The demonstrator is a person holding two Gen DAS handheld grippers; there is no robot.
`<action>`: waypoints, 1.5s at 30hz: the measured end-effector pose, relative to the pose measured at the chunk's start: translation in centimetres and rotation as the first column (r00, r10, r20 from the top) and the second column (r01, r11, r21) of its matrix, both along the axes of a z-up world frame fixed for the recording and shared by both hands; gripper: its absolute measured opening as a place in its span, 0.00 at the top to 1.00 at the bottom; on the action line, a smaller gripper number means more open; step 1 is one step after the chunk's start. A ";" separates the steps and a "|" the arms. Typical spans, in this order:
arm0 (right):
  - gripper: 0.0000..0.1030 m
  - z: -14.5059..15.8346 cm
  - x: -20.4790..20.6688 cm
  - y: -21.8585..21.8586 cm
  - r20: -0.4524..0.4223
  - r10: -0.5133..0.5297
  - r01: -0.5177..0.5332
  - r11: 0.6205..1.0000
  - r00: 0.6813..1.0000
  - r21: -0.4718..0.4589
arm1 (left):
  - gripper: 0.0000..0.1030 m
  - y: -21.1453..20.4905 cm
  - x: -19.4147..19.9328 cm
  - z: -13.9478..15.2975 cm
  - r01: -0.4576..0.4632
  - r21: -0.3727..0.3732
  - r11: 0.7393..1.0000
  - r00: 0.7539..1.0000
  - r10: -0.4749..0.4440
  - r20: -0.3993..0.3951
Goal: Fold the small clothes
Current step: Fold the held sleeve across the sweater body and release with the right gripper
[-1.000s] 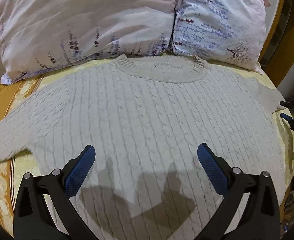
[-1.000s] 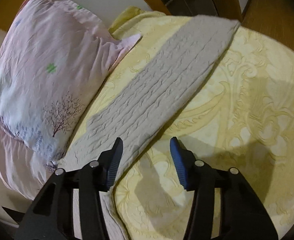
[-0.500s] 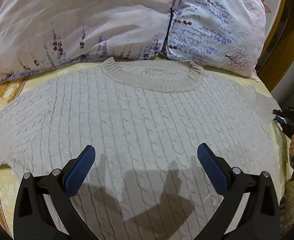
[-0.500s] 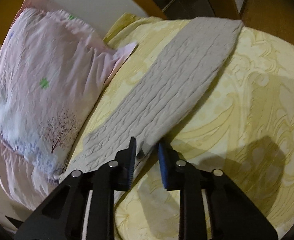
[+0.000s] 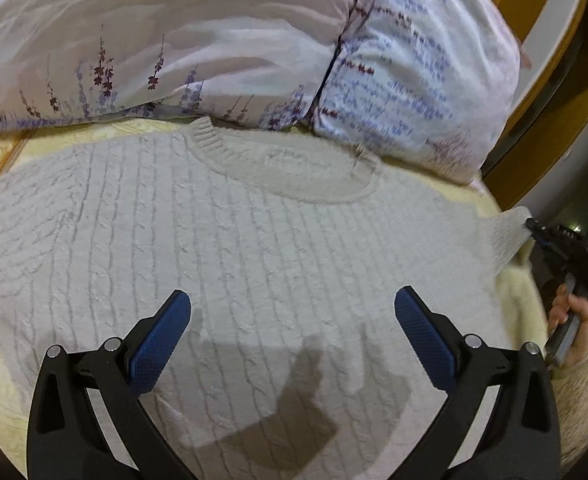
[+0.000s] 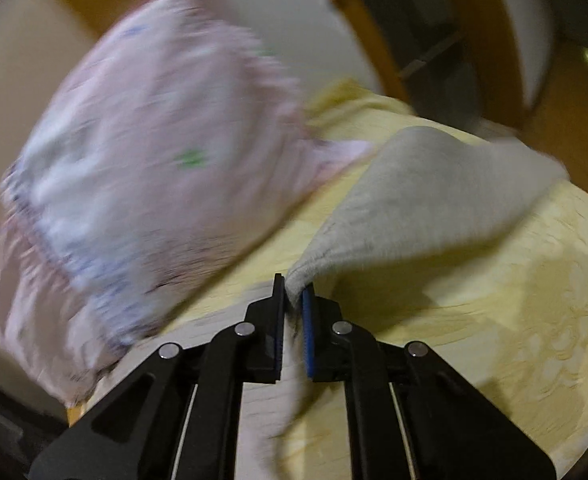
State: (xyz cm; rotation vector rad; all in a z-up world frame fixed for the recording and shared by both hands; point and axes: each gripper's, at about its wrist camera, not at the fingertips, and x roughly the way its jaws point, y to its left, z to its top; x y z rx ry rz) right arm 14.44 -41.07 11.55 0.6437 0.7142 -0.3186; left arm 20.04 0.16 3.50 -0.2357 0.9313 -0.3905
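Our right gripper [image 6: 293, 300] has its fingers pinching the sweater's sleeve [image 6: 414, 208], lifted off the yellow bed [image 6: 494, 320]. Our left gripper [image 5: 292, 316] hangs with fingers spread wide over the cable-knit sweater [image 5: 254, 248], flat, collar toward the far pillows [image 5: 214, 40].

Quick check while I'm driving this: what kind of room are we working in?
Most likely a bedroom. The sweater lies spread on a bed with a yellow patterned bedspread, two floral pillows sit at its head, and a wooden headboard stands behind them.
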 end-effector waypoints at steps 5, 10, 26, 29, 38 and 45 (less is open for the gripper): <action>0.93 0.3 1.8 8.2 0.018 0.258 -0.259 0.965 0.966 0.046 | 0.01 -0.2 -0.6 0.7 0.009 -0.053 0.999 0.999 -0.007 0.044; 0.92 -5.0 3.3 16.3 -0.126 0.461 -0.447 0.886 0.878 0.126 | 0.01 -1.3 -0.7 0.8 0.035 -0.087 0.996 0.999 -0.032 0.032; 0.40 -5.1 -2.3 6.6 -0.064 0.108 -0.076 0.919 0.992 0.387 | 0.03 -7.7 0.4 0.2 0.153 -0.200 0.968 0.985 -0.167 -0.053; 0.44 -5.5 -2.9 4.0 -0.075 0.024 0.011 0.898 0.997 0.440 | 0.03 -8.8 0.2 -0.4 0.170 -0.193 0.966 0.980 -0.187 -0.071; 0.58 -6.4 -2.0 -0.5 -0.120 -0.142 0.177 0.910 0.983 0.375 | 0.03 -6.2 0.6 -1.2 0.098 -0.229 0.969 0.985 -0.127 -0.116; 0.91 -4.2 -0.4 1.2 -0.086 -0.101 0.114 0.981 0.991 0.158 | 0.10 -3.3 1.3 -0.9 0.062 -0.327 0.943 0.988 -0.105 -0.116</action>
